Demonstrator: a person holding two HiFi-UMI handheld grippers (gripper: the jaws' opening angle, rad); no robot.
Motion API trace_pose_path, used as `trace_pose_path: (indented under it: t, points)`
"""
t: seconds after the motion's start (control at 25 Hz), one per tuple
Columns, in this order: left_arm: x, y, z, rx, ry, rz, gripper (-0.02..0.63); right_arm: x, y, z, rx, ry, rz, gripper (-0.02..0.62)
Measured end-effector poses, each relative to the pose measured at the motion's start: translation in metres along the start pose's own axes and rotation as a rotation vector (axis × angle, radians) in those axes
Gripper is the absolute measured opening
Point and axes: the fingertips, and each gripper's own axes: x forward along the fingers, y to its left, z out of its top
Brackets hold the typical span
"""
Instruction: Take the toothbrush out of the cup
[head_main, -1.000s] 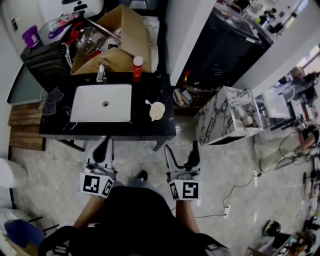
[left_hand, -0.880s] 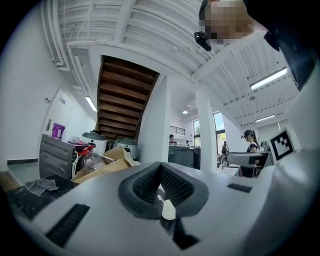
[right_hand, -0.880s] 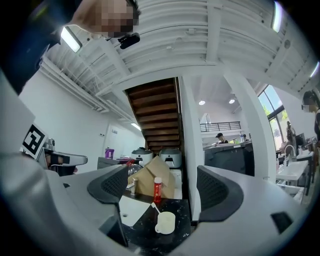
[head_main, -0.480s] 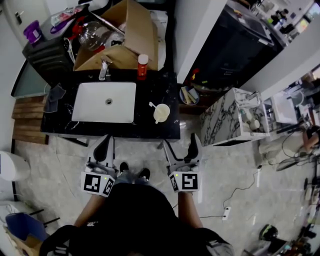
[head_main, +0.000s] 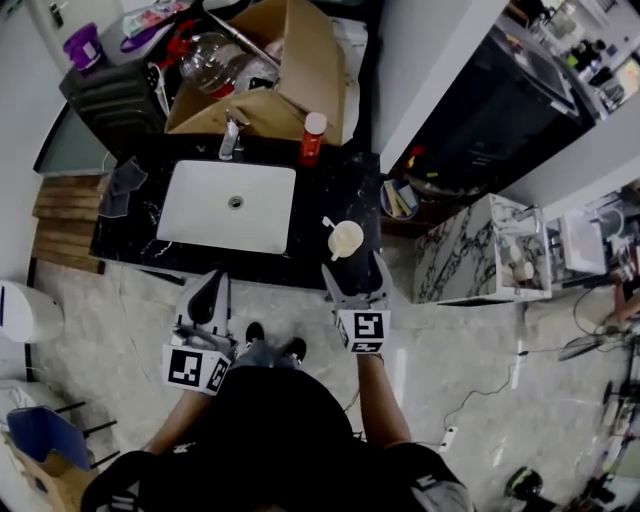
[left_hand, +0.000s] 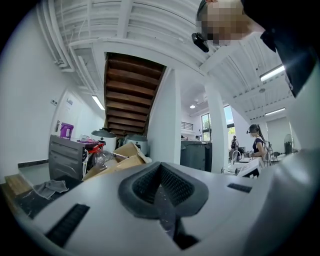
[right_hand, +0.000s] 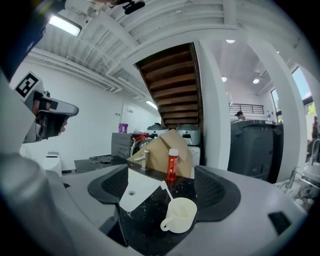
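black marble surface (head_main: 335, 185) carries the cup (head_main: 346, 240), toothbrush (head_main: 329, 223) leaning inside. approach step: right claw (head_main: 356, 272) released, framing the cup; left claw (head_main: 212, 285) clenched, empty. next probably means pinching the brush handle.

Both forearms stretched forward from the torso, left gripper (head_main: 211, 288) held low with jaws pressed together, right gripper (head_main: 357, 278) further ahead, jaws spread wide apart.
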Motion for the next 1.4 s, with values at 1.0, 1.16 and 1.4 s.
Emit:
trace_pose_path:
  t: [1.0,1.16,1.4]
  points:
    - [0.000,0.050,-0.014,-0.029,0.032,0.114,0.005,0.128,-0.018,-0.119,-0.248,0.346,0.052,0.216]
    - [0.001,0.053,-0.013,-0.034,0.030,0.122,0.005,0.133,-0.019,-0.119,-0.336,0.386,0.052,0.146]
    - [0.008,0.056,-0.005,-0.039,0.012,0.127,0.005,0.137,-0.018,-0.112,-0.422,0.376,0.044,0.029]
